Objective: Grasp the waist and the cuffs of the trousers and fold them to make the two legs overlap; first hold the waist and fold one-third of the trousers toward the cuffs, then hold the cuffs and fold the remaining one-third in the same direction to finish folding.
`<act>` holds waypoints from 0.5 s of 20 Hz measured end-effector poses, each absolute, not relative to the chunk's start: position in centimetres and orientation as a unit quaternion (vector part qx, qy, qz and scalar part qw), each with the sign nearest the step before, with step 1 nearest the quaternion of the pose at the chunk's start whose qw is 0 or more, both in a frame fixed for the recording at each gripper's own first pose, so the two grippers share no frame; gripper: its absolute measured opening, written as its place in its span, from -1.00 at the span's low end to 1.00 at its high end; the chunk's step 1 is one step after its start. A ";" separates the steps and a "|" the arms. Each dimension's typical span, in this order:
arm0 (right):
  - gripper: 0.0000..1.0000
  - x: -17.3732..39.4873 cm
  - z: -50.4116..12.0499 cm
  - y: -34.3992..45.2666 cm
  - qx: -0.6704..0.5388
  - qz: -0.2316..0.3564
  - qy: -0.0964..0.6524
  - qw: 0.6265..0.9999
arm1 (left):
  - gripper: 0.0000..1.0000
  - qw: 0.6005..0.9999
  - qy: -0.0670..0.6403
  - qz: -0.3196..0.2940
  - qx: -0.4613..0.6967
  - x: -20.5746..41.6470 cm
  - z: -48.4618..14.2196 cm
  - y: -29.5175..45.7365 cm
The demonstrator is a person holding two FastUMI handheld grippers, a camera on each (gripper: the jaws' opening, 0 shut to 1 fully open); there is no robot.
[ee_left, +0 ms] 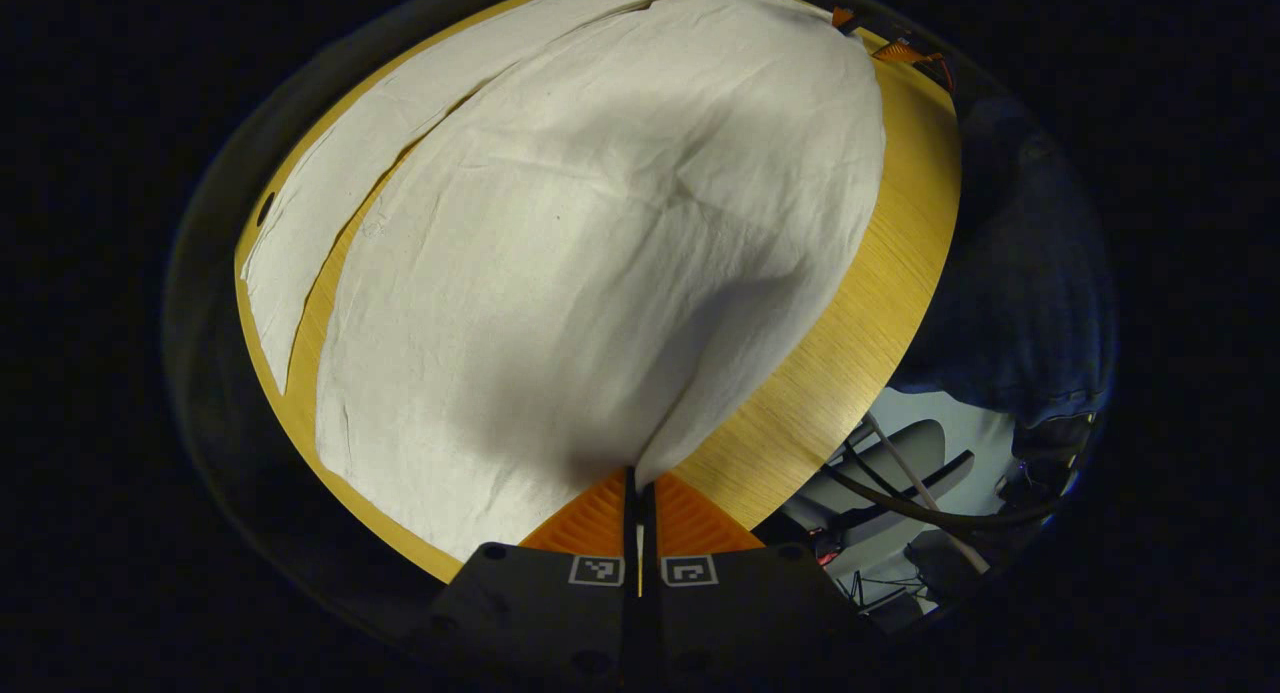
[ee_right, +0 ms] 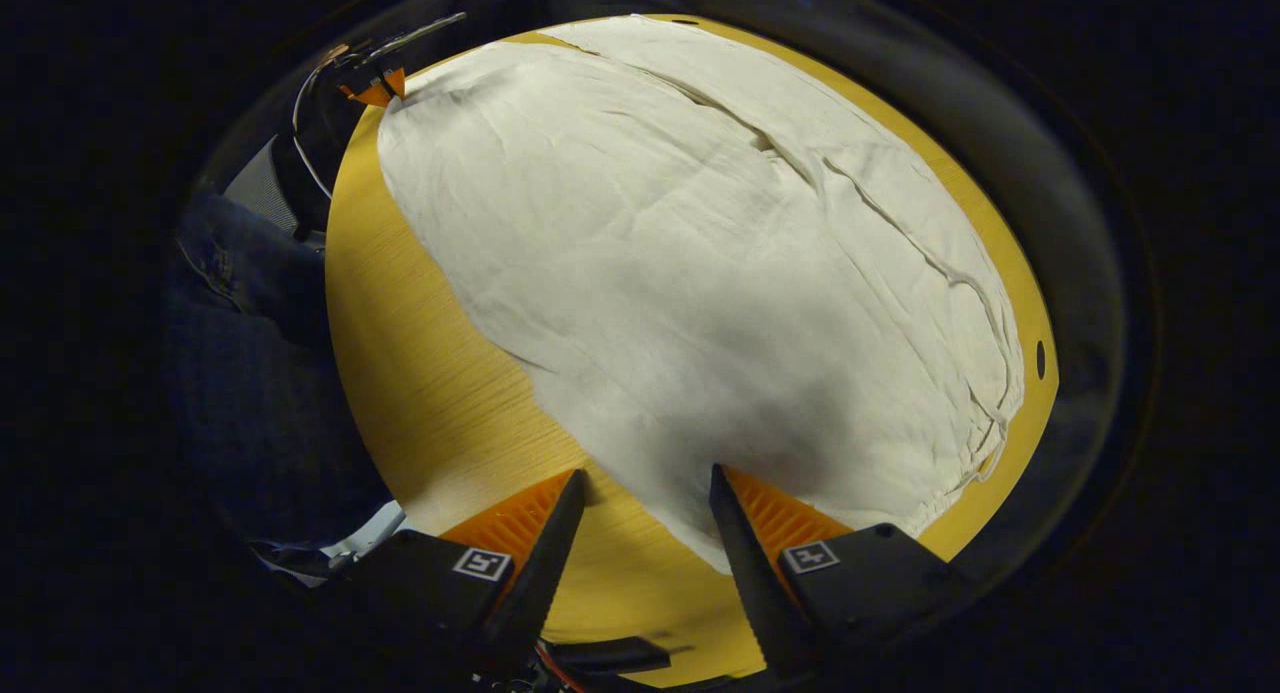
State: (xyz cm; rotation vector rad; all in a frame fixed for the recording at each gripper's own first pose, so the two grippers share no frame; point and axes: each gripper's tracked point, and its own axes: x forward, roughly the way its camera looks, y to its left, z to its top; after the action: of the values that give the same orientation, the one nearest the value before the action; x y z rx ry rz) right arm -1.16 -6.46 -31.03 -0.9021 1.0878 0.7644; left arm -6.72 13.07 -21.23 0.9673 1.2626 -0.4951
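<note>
The white trousers (ee_left: 600, 233) lie spread over most of the round wooden desk (ee_left: 860, 313), and in both gripper views one leg lies on top of the other, with a strip of the lower leg showing along the far side; so the step of making the two legs overlap looks done or nearly so, while neither one-third fold appears to have been made, since the cloth lies at full length. In the left gripper view the left gripper (ee_left: 640, 493) has its jaws closed together on a corner of the cloth at the near edge, the fabric rising to a pinched point between them. In the right gripper view the right gripper (ee_right: 648, 503) has its jaws wide apart, holding nothing, low over the desk with the near corner of the trousers lying between them and against the right-hand one. Each view also catches the other gripper far off at the opposite end of the garment. Which end is waist and which is cuffs I cannot tell for sure, though a gathered hem with a cord shows at the right gripper's end. A person's dark sleeve (ee_right: 240, 373) stands beside the desk
</note>
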 end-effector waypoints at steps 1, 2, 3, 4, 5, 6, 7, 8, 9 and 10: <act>0.46 -1.1 -31.1 -6.5 -0.407 0.339 0.490 0.692 | -1.00 0.672 0.561 -0.220 0.430 -6.8 -21.2 13.1; 0.17 -1.0 -30.8 -6.5 -0.412 0.339 0.488 0.691 | -1.00 0.672 0.561 -0.221 0.430 -6.8 -21.2 13.0; -0.10 -0.9 -30.8 -6.7 -0.417 0.338 0.486 0.690 | -1.00 0.672 0.562 -0.220 0.429 -6.8 -21.3 13.0; -0.37 -0.7 -30.6 -6.9 -0.424 0.333 0.481 0.691 | -1.00 0.672 0.563 -0.220 0.428 -6.8 -21.3 13.0; -0.58 -0.4 -30.4 -7.0 -0.429 0.325 0.477 0.695 | -1.00 0.672 0.564 -0.220 0.427 -6.8 -21.3 13.0; -0.81 -0.5 -30.3 -6.9 -0.428 0.319 0.479 0.697 | -1.00 0.672 0.564 -0.220 0.426 -6.8 -21.3 13.0; -0.82 -0.5 -30.4 -6.9 -0.427 0.314 0.480 0.699 | -1.00 0.673 0.563 -0.221 0.426 -6.7 -21.3 13.0; -0.82 -0.5 -30.4 -6.9 -0.423 0.306 0.483 0.703 | -1.00 0.674 0.563 -0.221 0.423 -6.7 -21.3 13.0; -0.82 -0.4 -30.3 -7.1 -0.415 0.296 0.485 0.711 | -1.00 0.679 0.564 -0.216 0.417 -6.7 -21.4 13.0; -0.82 -0.3 -30.2 -7.1 -0.405 0.286 0.484 0.721 | -1.00 0.685 0.564 -0.208 0.412 -6.7 -21.5 13.1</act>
State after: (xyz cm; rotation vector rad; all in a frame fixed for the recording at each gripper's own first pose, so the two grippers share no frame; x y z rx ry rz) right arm -0.27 -7.14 -30.23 -0.8948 1.0704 0.6319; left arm -6.71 13.11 -21.46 0.9237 1.2645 -0.4651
